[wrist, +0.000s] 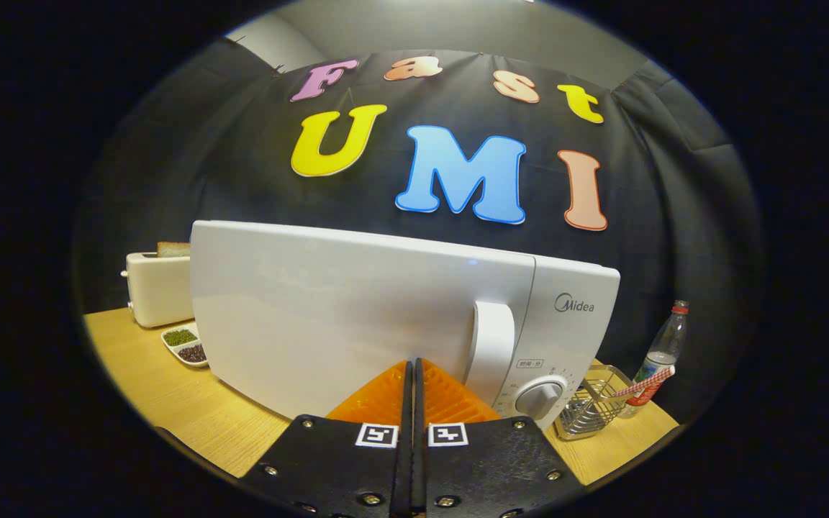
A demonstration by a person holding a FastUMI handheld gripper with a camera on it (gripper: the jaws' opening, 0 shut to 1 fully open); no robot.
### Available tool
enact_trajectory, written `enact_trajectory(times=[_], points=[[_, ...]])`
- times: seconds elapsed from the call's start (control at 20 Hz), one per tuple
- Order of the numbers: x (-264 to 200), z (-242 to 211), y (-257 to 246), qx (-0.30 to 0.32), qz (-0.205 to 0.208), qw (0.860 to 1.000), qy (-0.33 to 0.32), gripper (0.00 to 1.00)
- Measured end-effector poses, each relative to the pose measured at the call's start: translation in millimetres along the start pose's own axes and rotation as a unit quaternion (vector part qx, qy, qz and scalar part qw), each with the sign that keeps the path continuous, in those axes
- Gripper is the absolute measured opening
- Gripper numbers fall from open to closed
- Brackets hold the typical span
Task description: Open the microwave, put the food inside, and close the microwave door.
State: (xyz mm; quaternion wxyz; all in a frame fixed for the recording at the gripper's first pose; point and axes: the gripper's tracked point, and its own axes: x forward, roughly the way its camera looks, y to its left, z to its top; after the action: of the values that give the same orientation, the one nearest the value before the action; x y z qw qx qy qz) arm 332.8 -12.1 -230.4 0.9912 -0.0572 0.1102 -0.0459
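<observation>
The tongs [413, 370] are clenched together on nothing, just ahead of the closed microwave [386, 316] on the bench [170, 396]. A divided dish [186, 344] holds what look like green and dark beans; a wire basket [594, 406] holds a utensil.

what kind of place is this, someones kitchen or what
Probably a staged kitchen counter in a recording booth, not a real home: a closed microwave, a toaster and a water bottle stand on a wooden table against black cloth. The gripper is shut, empty.

microwave [357, 316] white | toaster [159, 288] cream | table [170, 392] light wood | bottle [663, 352] red-capped
</observation>
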Motion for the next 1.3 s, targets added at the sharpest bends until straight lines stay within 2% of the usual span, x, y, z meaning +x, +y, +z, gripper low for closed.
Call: enact_trajectory(times=[0.05, 0.15, 0.35, 0.65, 0.8, 1.0, 1.1, 1.3], points=[[-4.5, -0.9, 3.3, 0.019, 0.011, 1.0, 0.016, 0.01], [-26.6, 10.2, 0.0, 0.043, 0.019, 0.999, 0.008, 0.02], [-78.1, 35.2, -10.1, 0.043, 0.032, 0.999, -0.006, 0.01], [-172.7, 68.9, -40.3, 0.08, 0.04, 0.995, -0.04, 0.02], [-222.0, 93.9, -61.0, 0.095, 0.026, 0.992, -0.077, 0.01], [-269.6, 100.4, -77.6, 0.117, 0.032, 0.99, -0.071, 0.04], [-294.6, 100.5, -85.2, 0.114, 0.029, 0.99, -0.072, 0.04], [-346.3, 115.1, -100.0, 0.066, 0.013, 0.993, -0.096, 0.04]])
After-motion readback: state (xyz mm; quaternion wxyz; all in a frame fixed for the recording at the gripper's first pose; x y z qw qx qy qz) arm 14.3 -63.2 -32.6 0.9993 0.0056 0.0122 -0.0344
